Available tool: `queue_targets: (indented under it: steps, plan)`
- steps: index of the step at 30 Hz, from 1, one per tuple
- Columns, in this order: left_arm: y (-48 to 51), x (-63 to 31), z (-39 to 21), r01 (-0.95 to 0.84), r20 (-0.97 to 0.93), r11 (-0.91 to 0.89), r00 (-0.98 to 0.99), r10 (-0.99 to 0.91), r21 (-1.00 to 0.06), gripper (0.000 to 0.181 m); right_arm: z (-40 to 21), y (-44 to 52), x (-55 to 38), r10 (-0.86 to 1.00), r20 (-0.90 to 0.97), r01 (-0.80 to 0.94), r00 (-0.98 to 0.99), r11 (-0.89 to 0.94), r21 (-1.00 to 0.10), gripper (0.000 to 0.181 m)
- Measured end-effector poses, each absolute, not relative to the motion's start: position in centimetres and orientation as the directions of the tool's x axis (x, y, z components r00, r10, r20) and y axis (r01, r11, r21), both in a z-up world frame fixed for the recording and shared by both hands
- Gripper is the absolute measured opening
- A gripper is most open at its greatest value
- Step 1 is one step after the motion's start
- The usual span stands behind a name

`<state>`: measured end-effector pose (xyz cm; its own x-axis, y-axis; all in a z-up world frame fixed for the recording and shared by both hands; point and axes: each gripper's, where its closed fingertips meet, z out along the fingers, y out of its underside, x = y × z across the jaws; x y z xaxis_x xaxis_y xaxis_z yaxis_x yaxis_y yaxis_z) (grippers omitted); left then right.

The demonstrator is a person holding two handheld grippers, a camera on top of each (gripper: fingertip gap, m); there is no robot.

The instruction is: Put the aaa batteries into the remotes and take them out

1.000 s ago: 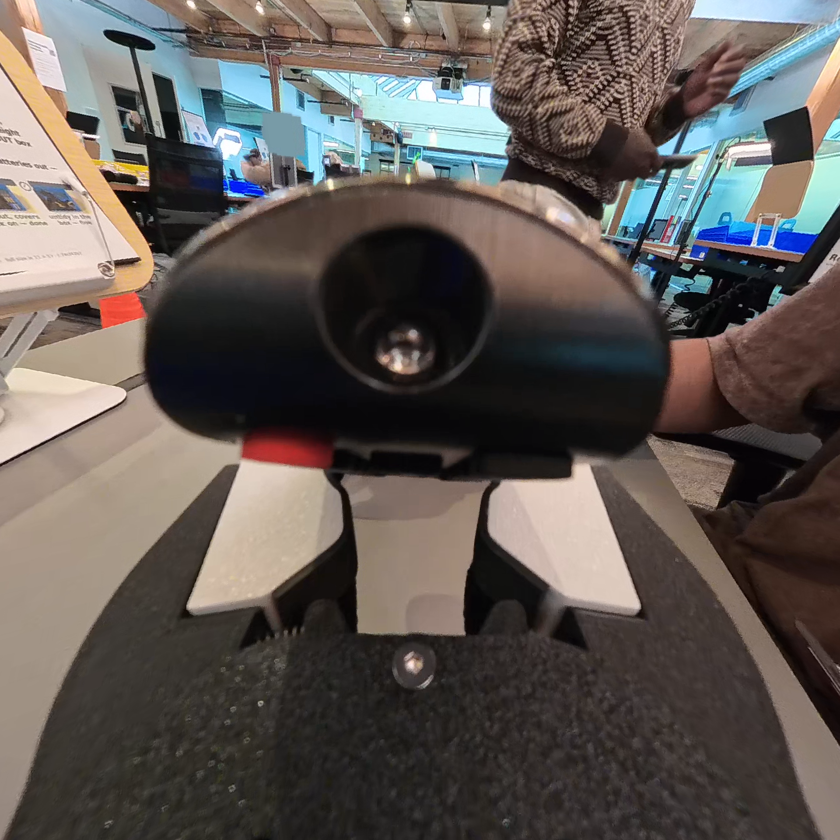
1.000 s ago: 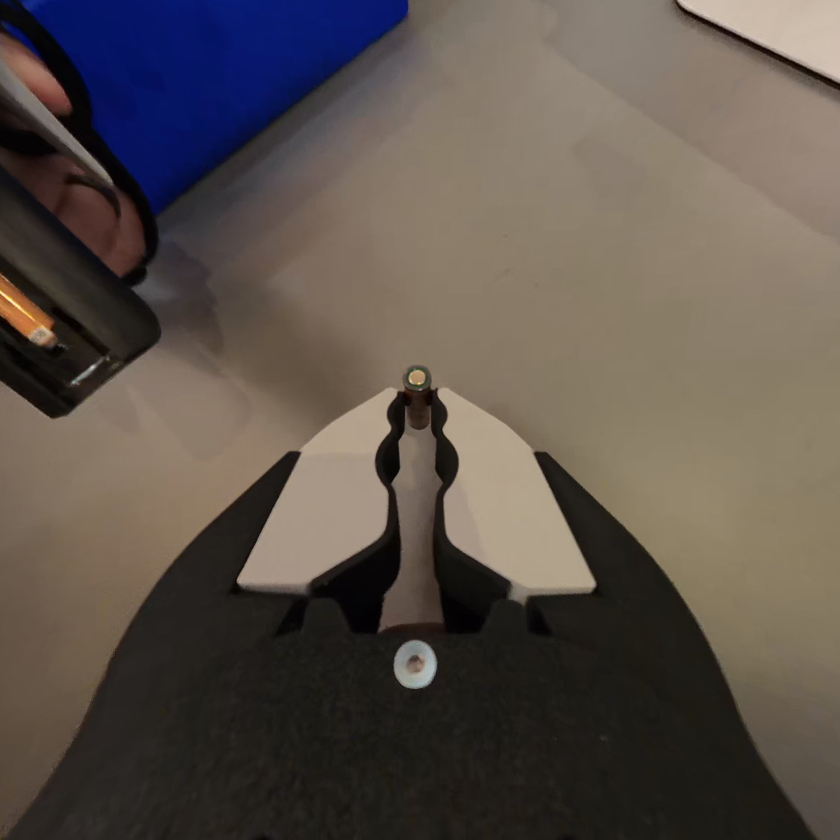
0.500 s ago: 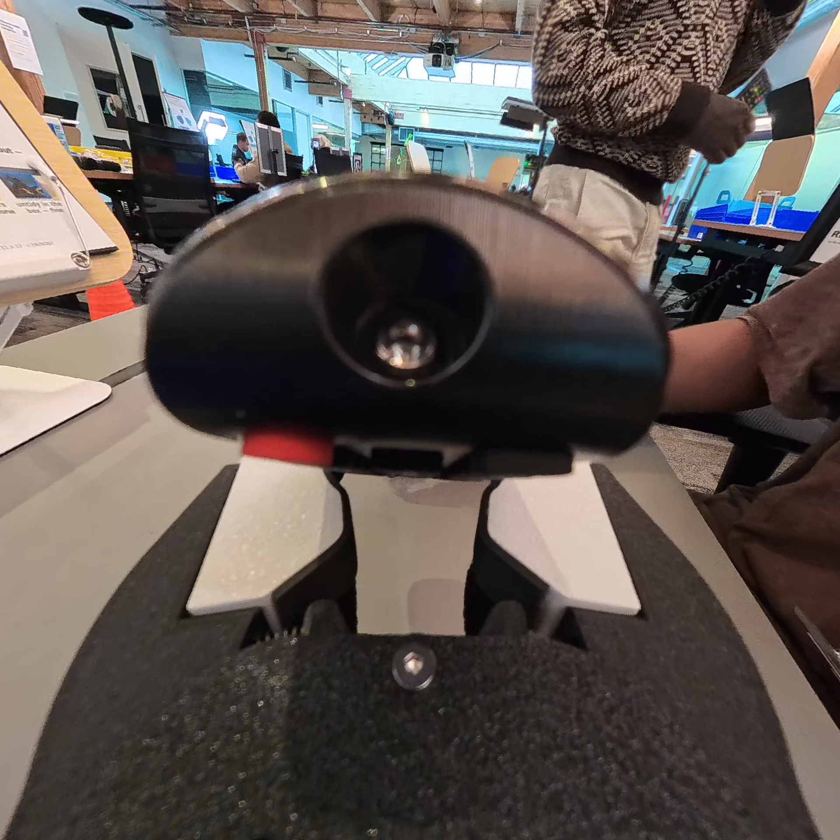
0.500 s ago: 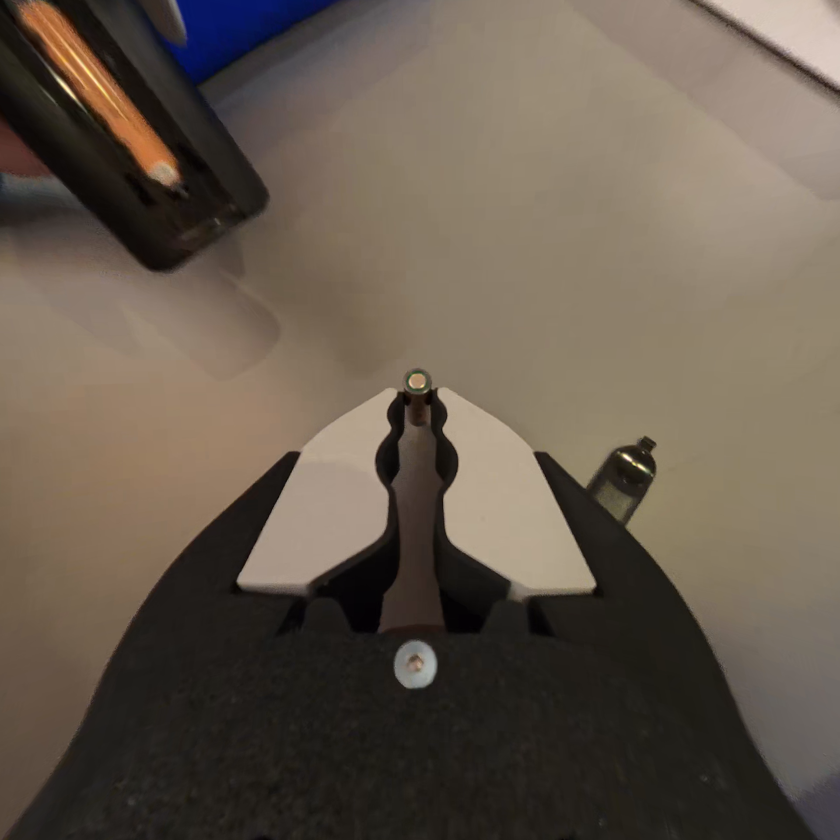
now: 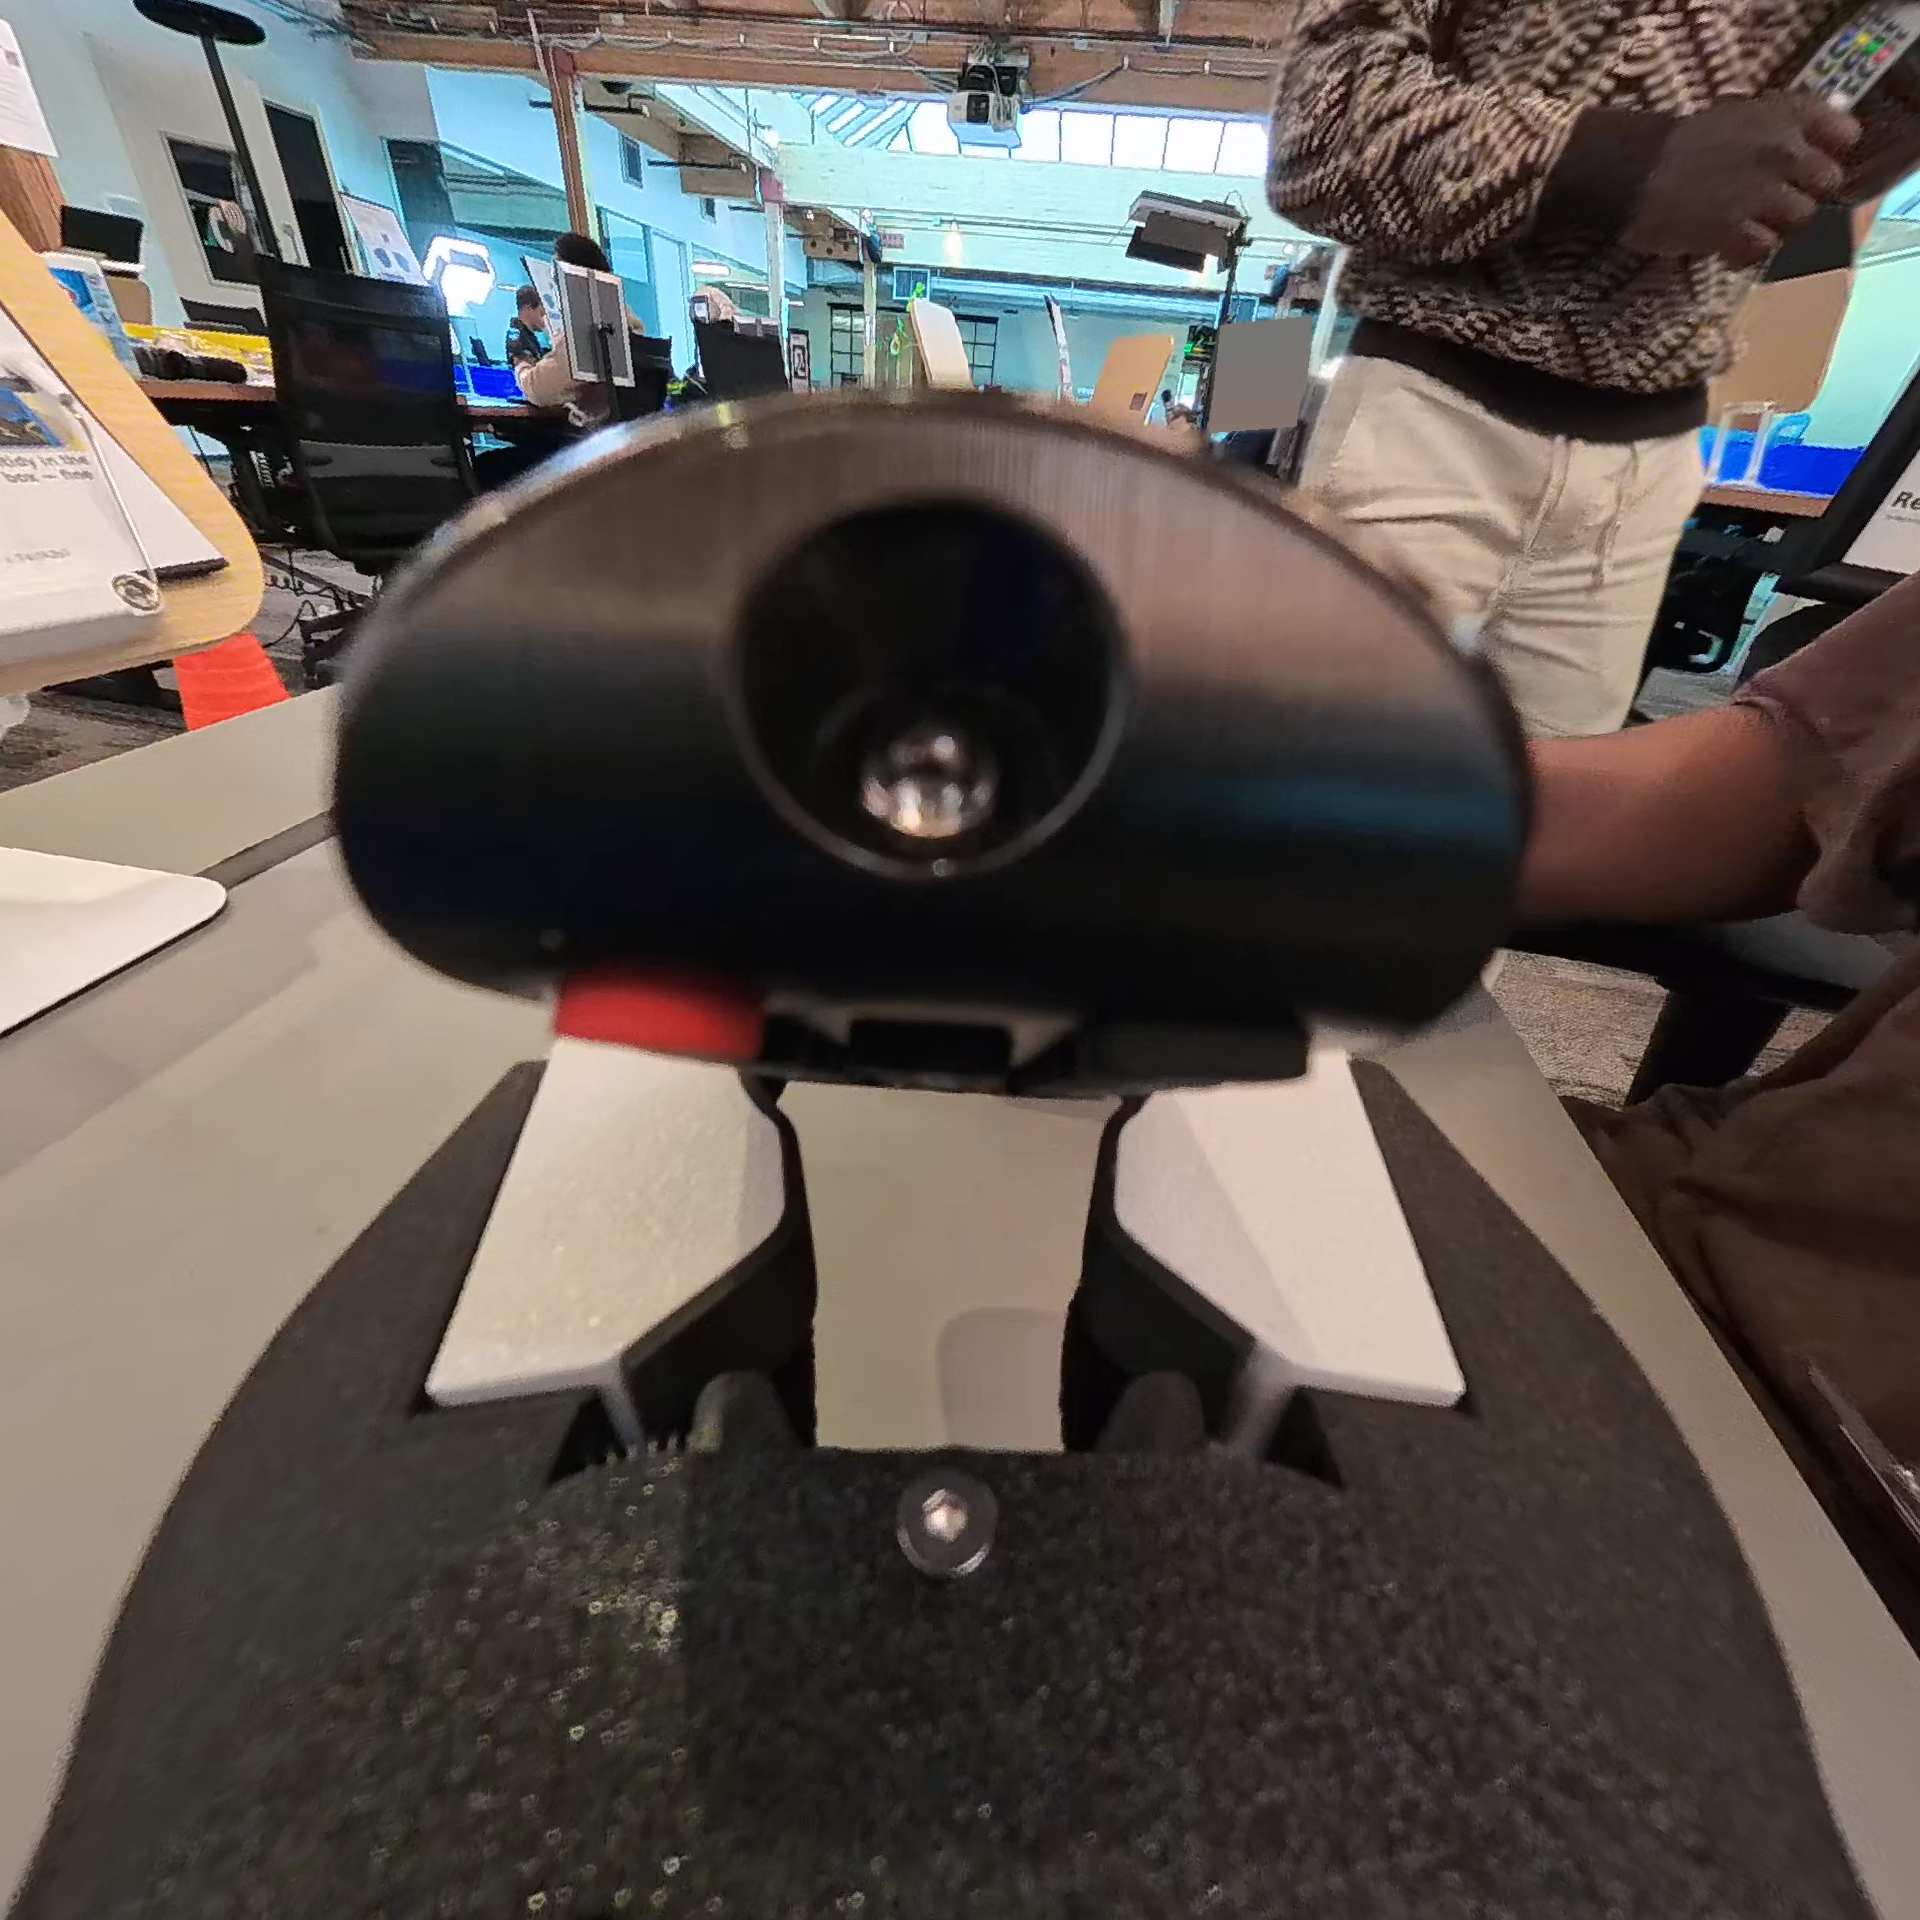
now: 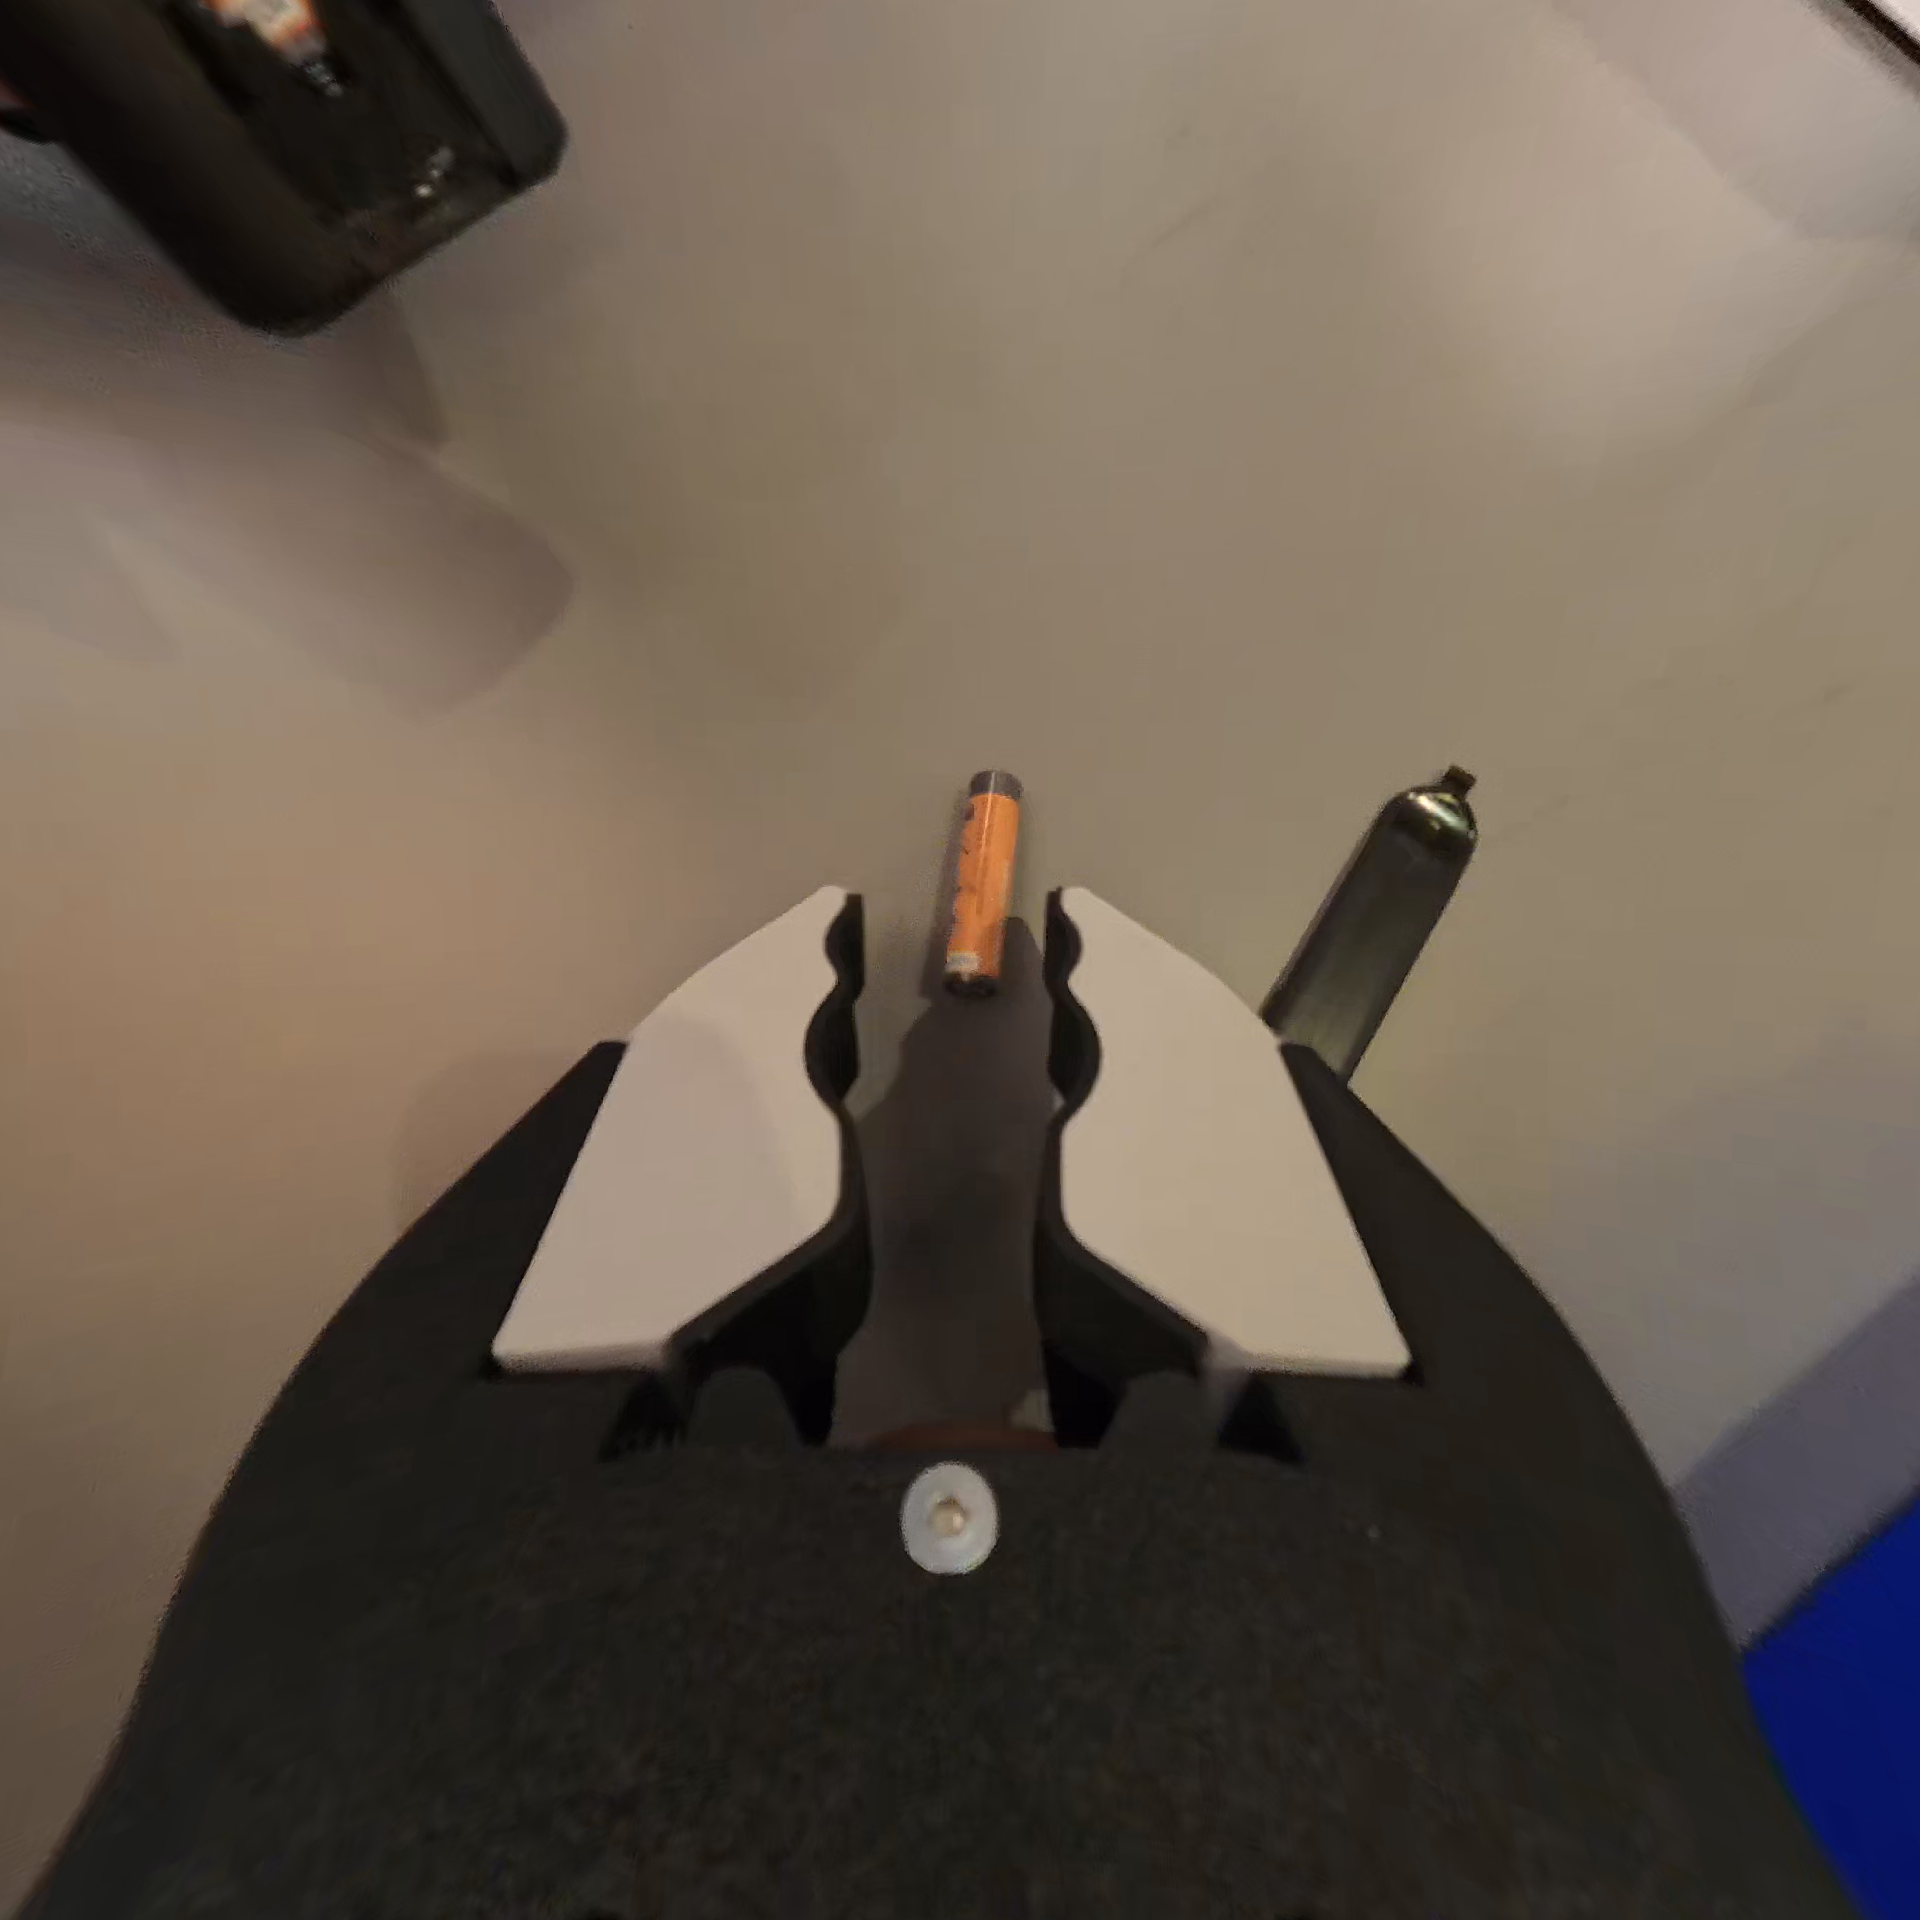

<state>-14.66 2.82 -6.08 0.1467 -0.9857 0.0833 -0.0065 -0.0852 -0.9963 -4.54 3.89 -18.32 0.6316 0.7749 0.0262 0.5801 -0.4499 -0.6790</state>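
The left gripper (image 5: pixel 940 1049) gripped the remote (image 5: pixel 930 717) end-on. The right gripper (image 6: pixel 954 935) hung with jaws parted over an orange battery (image 6: pixel 980 883) lying loose on the worktop (image 6: pixel 1351 468) — one battery apparently out, another seemingly left inside.

Left wrist view: remote (image 5: pixel 925 727) blurred, hides the left claw (image 5: pixel 940 1081) tips. Right wrist view: same remote (image 6: pixel 281 145) cut off upper left, blurred; dark cover piece (image 6: pixel 1371 914) partly behind claw finger; blue box (image 6: pixel 1849 1714) cropped lower right.
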Motion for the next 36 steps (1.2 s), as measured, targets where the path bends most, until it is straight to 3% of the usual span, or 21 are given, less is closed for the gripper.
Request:
queue_targets:
  steps: [4,7,14,19,21,23,25,28,32,36]
  plan:
    - [2.8,-14.7,-6.0,-0.004,0.085,-0.086,0.145,-0.986,-0.996,0.061,-17.4,3.4,-2.9,0.741,0.097,0.632,0.665,-0.488,-0.603,0.034]
    - [2.7,-14.6,-6.0,-0.005,0.084,-0.086,0.140,-0.987,-0.996,0.061,-17.4,3.5,-3.4,0.750,0.011,0.640,0.661,-0.557,-0.529,0.028]
    - [1.9,-14.3,-5.9,-0.014,0.077,-0.079,0.106,-0.991,-0.997,0.061,-19.7,4.9,-2.9,0.801,0.013,0.784,0.598,-0.582,-0.215,0.026]
    - [1.6,-14.2,-6.0,-0.016,0.080,-0.082,0.089,-0.993,-0.997,0.061,-19.8,5.4,-3.0,0.850,-0.002,0.842,0.526,-0.522,-0.138,0.010]
    - [1.5,-14.2,-5.9,-0.009,0.082,-0.083,0.084,-0.993,-0.996,0.061,-18.7,6.4,-3.7,0.853,0.015,0.831,0.522,-0.505,-0.233,0.010]
    - [1.6,-14.2,-5.7,0.014,0.095,-0.094,0.079,-0.992,-0.995,0.061,-16.0,6.7,-5.6,0.854,-0.053,0.770,0.518,-0.493,-0.405,0.010]
    - [1.6,-14.3,-5.4,0.047,0.120,-0.117,0.067,-0.990,-0.992,0.060,-11.8,6.4,-8.2,0.875,-0.138,0.666,0.463,-0.447,-0.597,0.010]
    - [1.7,-14.4,-4.8,0.092,0.156,-0.151,0.045,-0.987,-0.984,0.060,-5.1,4.8,-11.8,0.915,-0.261,0.461,0.308,-0.384,-0.800,0.010]
    - [1.6,-14.4,-4.6,0.108,0.158,-0.154,0.032,-0.987,-0.982,0.060,-1.4,2.4,-15.6,0.935,-0.342,0.371,0.090,-0.350,-0.860,0.010]
    - [1.4,-14.3,-4.4,0.124,0.161,-0.157,0.023,-0.987,-0.980,0.060,-2.1,2.2,-17.7,0.945,-0.325,0.411,0.044,-0.314,-0.856,0.010]
